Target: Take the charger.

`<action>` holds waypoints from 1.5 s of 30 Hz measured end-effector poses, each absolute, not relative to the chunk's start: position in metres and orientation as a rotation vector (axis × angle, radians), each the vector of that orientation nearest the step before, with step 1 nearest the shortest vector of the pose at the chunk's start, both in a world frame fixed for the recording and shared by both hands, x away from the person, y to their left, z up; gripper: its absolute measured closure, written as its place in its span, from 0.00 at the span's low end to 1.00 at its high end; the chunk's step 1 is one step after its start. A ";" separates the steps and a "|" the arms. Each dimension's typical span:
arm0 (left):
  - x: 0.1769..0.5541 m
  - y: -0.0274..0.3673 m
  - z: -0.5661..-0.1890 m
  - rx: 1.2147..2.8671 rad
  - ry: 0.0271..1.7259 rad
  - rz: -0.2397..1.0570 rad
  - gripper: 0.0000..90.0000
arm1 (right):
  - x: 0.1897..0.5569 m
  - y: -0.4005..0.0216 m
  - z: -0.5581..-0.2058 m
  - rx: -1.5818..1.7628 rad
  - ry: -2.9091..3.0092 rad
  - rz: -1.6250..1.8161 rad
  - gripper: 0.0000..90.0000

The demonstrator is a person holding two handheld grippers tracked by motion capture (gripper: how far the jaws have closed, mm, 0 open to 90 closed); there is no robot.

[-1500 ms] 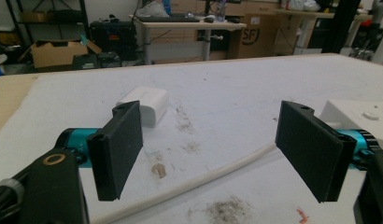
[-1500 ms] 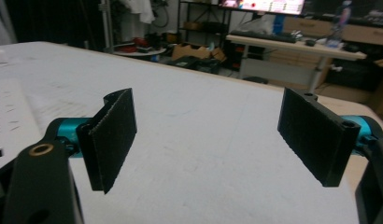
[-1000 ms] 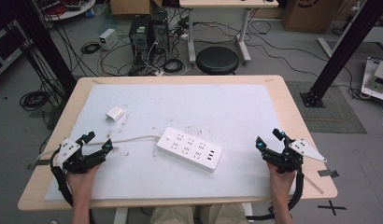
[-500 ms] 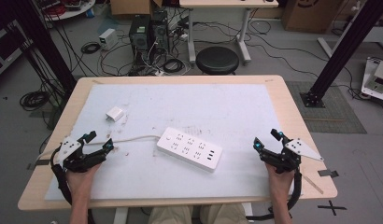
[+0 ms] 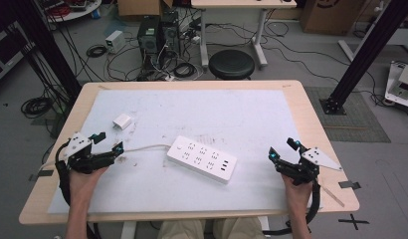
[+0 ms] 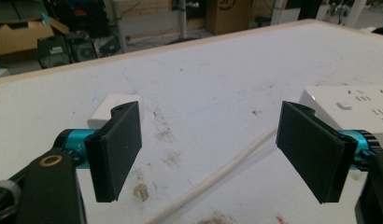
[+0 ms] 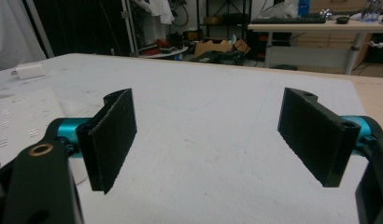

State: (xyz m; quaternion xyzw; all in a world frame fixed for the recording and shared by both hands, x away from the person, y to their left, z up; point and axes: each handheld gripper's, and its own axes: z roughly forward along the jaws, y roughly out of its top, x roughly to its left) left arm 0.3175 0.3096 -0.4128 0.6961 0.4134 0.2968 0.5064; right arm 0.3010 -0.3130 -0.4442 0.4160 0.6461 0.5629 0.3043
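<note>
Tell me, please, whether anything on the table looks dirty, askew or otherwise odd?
The white mat is stained with brown smudges near the power strip's cord, seen in the left gripper view. The power strip lies at a slant to the table edge. Nothing looks spilled or broken.

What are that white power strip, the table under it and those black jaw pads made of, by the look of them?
The white rectangular power strip looks like smooth moulded plastic with a faint sheen. The pale tabletop looks like light wood or laminate at its bare rim, covered by a scuffed, stained white sheet. The black pads look matte and slightly grainy, perhaps rubber or foam.
</note>
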 end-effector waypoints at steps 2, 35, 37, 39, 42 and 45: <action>0.323 0.311 -0.409 1.704 1.011 0.703 0.24 | 0.301 -0.313 -0.444 1.104 1.715 1.488 0.22; 0.425 0.320 -0.385 1.944 1.023 0.606 0.24 | 0.305 -0.305 -0.444 1.095 1.772 1.410 0.22; 0.429 0.320 -0.385 1.920 1.025 0.635 0.25 | 0.305 -0.305 -0.444 1.100 1.771 1.415 0.22; 0.433 0.322 -0.389 1.893 1.050 0.630 0.25 | 0.305 -0.305 -0.444 1.103 1.769 1.414 0.22; 0.442 0.327 -0.400 1.934 1.093 0.596 0.25 | 0.305 -0.305 -0.444 1.114 1.771 1.415 0.22; 0.447 0.329 -0.407 1.934 1.113 0.580 0.25 | 0.306 -0.305 -0.444 1.104 1.778 1.412 0.22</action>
